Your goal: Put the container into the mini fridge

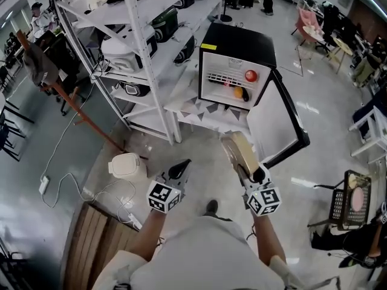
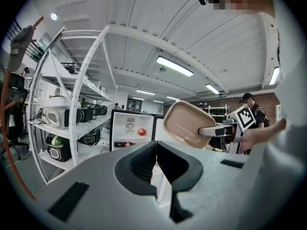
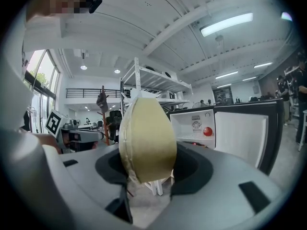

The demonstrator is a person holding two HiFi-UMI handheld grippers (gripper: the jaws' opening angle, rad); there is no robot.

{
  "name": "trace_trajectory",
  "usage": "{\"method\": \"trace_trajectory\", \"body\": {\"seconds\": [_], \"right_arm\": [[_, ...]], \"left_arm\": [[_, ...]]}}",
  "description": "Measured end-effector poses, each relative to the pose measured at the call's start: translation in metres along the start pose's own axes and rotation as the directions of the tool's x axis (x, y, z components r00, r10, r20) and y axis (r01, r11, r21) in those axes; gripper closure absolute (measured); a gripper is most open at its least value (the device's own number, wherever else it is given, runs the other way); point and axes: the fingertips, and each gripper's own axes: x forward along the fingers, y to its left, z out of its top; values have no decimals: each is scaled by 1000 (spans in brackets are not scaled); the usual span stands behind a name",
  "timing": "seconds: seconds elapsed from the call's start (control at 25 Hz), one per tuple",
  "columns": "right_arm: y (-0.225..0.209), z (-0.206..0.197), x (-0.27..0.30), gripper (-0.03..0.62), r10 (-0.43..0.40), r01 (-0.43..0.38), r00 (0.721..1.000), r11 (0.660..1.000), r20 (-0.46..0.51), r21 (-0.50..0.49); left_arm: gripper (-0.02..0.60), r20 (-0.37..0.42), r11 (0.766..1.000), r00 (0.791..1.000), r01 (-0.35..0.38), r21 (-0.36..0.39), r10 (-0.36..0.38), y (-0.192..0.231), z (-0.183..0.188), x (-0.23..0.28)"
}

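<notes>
The black mini fridge (image 1: 237, 47) stands on a low white stand ahead of me, its door (image 1: 275, 122) swung open to the right. My right gripper (image 1: 242, 162) is shut on a tan lidded container (image 1: 239, 151), held on edge a short way in front of the fridge. In the right gripper view the container (image 3: 146, 138) fills the gap between the jaws, with the fridge (image 3: 199, 123) behind it. My left gripper (image 1: 180, 169) hangs shut and empty to the left. The left gripper view also shows the container (image 2: 186, 123) and the fridge (image 2: 130, 128).
Inside the fridge lie a red ball (image 1: 251, 75) and an orange item (image 1: 238, 92). A white shelving rack (image 1: 142, 53) with appliances stands left of the fridge. A white cooker (image 1: 127, 165) and cables lie on the floor at left. A black cart (image 1: 351, 201) stands at right.
</notes>
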Motion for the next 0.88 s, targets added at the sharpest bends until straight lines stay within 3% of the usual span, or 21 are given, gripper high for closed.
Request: {"method": "trace_trajectory", "body": {"seconds": [0.88], "right_arm": [[-117,15,66,372,80,-80,997,997,0,13]], "left_arm": [[577,-29,998,998,-58,18,58,1,14,128]]}}
